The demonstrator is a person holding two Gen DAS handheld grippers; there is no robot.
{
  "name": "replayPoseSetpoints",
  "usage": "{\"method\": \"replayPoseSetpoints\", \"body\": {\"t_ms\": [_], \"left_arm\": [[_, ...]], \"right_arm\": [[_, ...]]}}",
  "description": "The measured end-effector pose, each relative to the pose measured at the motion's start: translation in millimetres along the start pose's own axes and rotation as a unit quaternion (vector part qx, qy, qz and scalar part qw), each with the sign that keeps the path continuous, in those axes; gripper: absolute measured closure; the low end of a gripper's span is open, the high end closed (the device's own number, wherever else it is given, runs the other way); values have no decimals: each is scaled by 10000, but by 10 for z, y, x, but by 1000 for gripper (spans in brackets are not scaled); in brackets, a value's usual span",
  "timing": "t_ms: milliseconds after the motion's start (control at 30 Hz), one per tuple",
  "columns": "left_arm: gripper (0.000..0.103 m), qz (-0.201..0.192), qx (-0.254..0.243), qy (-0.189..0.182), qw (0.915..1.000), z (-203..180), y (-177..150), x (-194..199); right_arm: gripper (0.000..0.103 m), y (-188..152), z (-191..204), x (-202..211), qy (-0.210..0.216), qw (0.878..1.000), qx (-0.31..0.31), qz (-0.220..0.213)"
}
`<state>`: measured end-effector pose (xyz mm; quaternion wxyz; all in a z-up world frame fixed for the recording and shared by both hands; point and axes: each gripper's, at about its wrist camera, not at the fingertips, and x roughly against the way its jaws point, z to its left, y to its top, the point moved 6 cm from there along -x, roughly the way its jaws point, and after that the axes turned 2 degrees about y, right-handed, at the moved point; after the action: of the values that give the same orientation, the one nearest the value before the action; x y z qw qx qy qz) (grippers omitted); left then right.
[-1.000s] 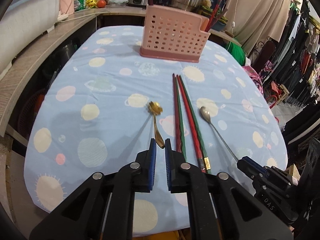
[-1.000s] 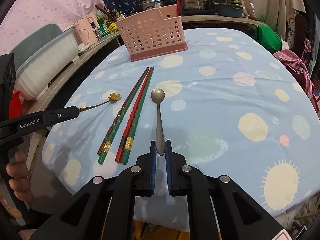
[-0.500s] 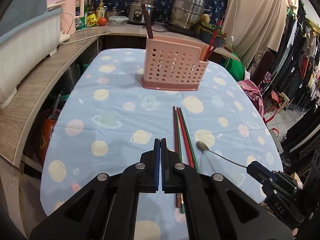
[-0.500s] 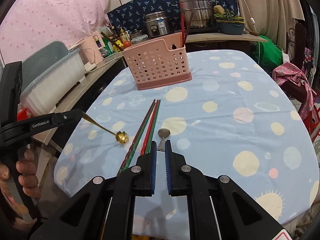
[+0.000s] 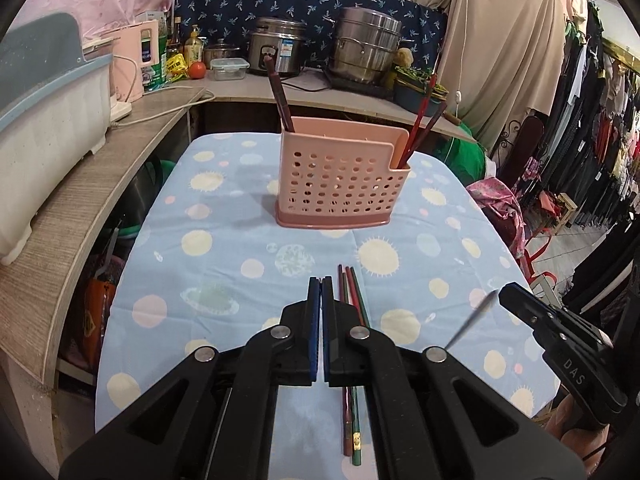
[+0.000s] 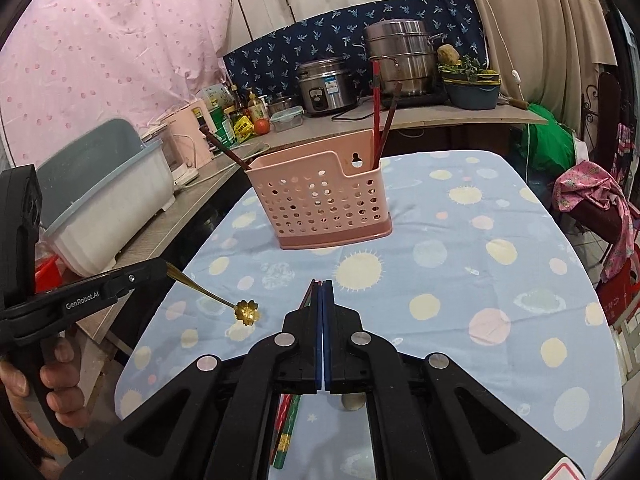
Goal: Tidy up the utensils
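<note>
A pink perforated utensil basket (image 5: 340, 180) stands at the far end of the table and also shows in the right wrist view (image 6: 320, 200); it holds several chopsticks. My left gripper (image 5: 320, 284) is shut on a gold flower-shaped spoon (image 6: 244, 311), held above the table; the spoon hangs below and is hidden in its own view. My right gripper (image 6: 321, 286) is shut on a silver spoon (image 5: 470, 324), whose bowl (image 6: 352, 402) peeks out under the fingers. Red and green chopsticks (image 5: 352, 300) lie on the blue cloth.
The table has a blue dotted cloth (image 5: 240, 240). A wooden counter (image 5: 80, 208) with a white tub (image 5: 36, 128) runs along the left. Pots (image 5: 364, 56) stand behind the basket. Clothes racks (image 5: 592, 140) stand to the right.
Both grippers closed on their spoons, lifted them off the cloth and rose. The chopsticks stayed on the table.
</note>
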<state>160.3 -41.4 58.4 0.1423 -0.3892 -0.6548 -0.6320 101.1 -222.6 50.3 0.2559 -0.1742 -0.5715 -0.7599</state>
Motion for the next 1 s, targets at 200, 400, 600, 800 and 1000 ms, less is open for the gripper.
{"method": "replayPoseSetpoints", "body": {"t_ms": [200,400,600,800,1000], "left_arm": [[103,-87,-52,-19,9999,-26,147,-12],[103,-49,-29,28,10000,18,167,-80],[102,80,90,142,9998,134,137,-174],[102,178,154,206,9995,217,119,-244],[102,300,194,183,9992,245,84,-326]], "right_arm": [[102,113,-41,-49,-27,10000,7,-63],[98,20,-170,-314,15,9990,-93,438],[84,-190,-127,-744,37,9954,65,957],[82,-394,-46,-1137,124,9896,196,1417],[82,-549,-24,-1392,119,9845,298,1722]]}}
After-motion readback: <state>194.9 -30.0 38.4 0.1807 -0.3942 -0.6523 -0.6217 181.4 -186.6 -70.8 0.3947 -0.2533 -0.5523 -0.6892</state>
